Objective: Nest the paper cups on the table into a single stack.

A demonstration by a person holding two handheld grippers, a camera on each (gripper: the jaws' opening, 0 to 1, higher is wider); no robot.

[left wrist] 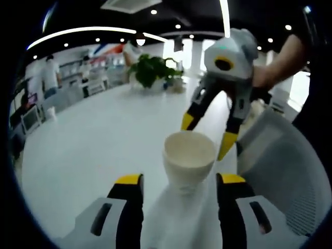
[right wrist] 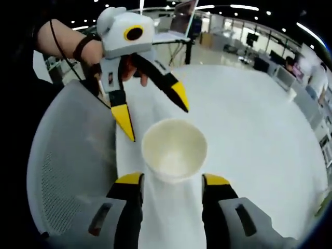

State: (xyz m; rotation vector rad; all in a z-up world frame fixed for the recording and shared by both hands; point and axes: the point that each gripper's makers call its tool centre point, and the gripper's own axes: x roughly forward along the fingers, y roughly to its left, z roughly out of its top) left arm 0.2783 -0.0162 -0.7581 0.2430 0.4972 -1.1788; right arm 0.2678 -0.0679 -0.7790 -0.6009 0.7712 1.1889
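Right gripper view: unmarked paper cup (right wrist: 174,150).

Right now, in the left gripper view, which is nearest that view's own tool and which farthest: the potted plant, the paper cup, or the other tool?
From the left tool:
1. Paper cup, nearest, between its jaws.
2. Right tool, just beyond the cup, upper right, jaws apart.
3. Potted plant, farthest, across the white table, upper middle.
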